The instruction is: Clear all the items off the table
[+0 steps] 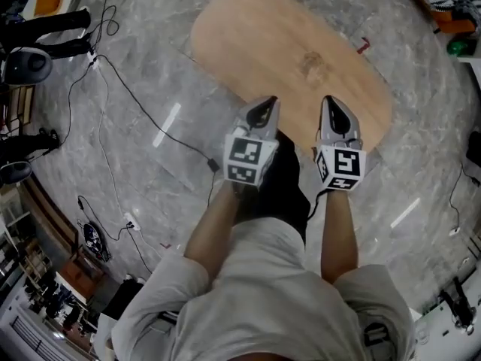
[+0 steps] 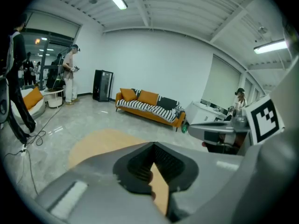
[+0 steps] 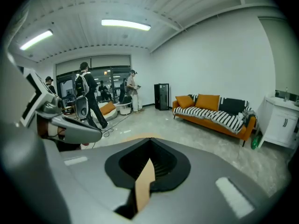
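Left hand-held gripper [image 1: 264,105] and right hand-held gripper [image 1: 331,105] clenched empty; oval light-wood table [image 1: 263,36] just ahead, long axis far-left to near-right.

Person in a pale grey short-sleeved shirt [image 1: 263,292].
The left gripper [image 1: 264,105] and right gripper [image 1: 332,104] are grey, each with a black-and-white marker cube [image 1: 246,159].

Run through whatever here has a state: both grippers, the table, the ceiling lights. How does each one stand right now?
Left gripper: jaws shut, nothing between them.
Right gripper: jaws shut, nothing between them.
Table: top bare, no items showing on it.
Ceiling lights: on.
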The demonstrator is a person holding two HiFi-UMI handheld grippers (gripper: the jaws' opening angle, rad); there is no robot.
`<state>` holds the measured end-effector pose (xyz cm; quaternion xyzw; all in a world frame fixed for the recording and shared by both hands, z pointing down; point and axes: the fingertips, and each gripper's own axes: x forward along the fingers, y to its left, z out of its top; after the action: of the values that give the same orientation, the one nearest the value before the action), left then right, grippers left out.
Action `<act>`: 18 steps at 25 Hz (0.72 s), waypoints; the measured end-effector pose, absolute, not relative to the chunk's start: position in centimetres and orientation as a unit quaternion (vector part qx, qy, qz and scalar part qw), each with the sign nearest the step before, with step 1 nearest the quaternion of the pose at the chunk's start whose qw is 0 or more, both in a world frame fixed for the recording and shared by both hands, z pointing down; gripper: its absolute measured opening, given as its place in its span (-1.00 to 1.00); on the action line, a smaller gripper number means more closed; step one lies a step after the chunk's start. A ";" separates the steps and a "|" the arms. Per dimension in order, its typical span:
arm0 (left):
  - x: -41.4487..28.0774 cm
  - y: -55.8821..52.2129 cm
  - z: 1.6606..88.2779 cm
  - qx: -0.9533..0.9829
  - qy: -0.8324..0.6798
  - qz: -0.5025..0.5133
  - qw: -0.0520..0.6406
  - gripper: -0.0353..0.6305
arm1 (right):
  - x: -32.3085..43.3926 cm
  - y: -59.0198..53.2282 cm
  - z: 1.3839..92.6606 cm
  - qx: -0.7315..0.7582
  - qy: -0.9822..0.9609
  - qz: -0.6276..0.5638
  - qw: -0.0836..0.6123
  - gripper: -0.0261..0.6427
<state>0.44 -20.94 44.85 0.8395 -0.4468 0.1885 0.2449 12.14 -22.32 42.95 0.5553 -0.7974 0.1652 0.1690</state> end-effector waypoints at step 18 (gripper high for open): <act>3.6 -26.3 63.1 0.814 -0.398 0.261 0.334 -0.83 | 16.7 -29.9 63.5 0.513 -0.770 0.260 0.278 -0.90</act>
<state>3.55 -26.33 63.09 0.8136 -0.3978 0.2613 0.3339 16.74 -29.88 63.52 0.5127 -0.7697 0.2600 0.2777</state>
